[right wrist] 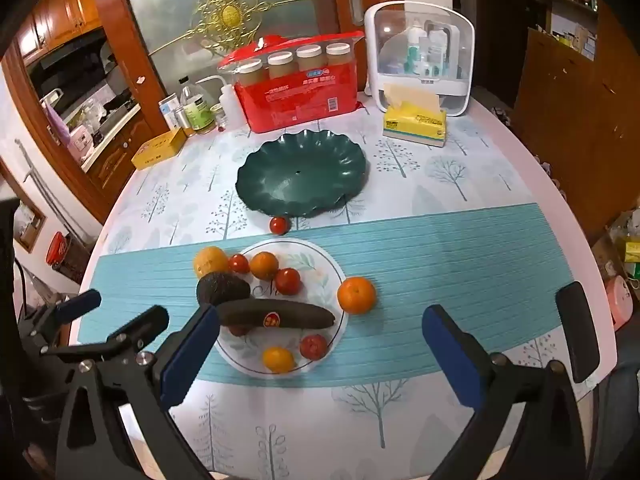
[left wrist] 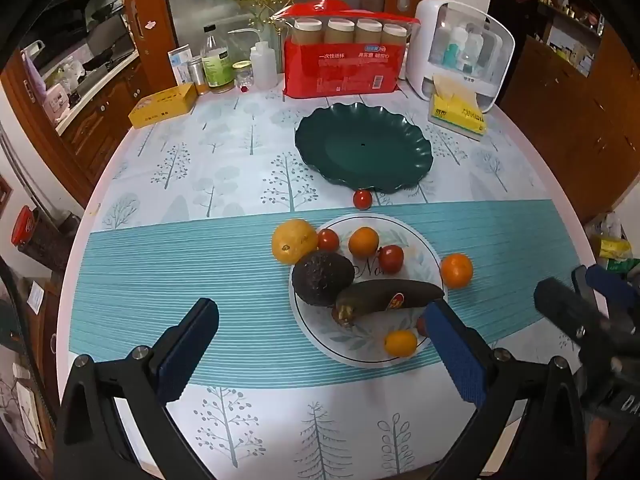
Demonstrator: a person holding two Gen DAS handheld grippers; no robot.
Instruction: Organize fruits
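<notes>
Both grippers hover above the near edge of the table, tilted down toward the fruit, each with its jaws spread wide and nothing between them. Left gripper [left wrist: 320,344] sits almost directly before the white plate [left wrist: 428,252]; its right pad overlaps the plate's near rim in view. Right gripper [right wrist: 320,344] faces bare striped cloth, with the plate ahead and to its left.

Banana [left wrist: 390,294], dark and overripe with a sticker, lies across the plate, long axis running left to right, crosswise to both grippers' line of approach. Left gripper is judged nearer to it. Avocado [left wrist: 322,278], rough-skinned and dark, rests on the plate's left rim, touching the banana. Small red tomatoes and smooth oranges are scattered on the plate; one orange [left wrist: 456,271] sits just off its right rim, one tomato [left wrist: 362,199] just before the green dish [left wrist: 420,148]. That dish, glossy with a scalloped rim, stands empty beyond the plate.
</notes>
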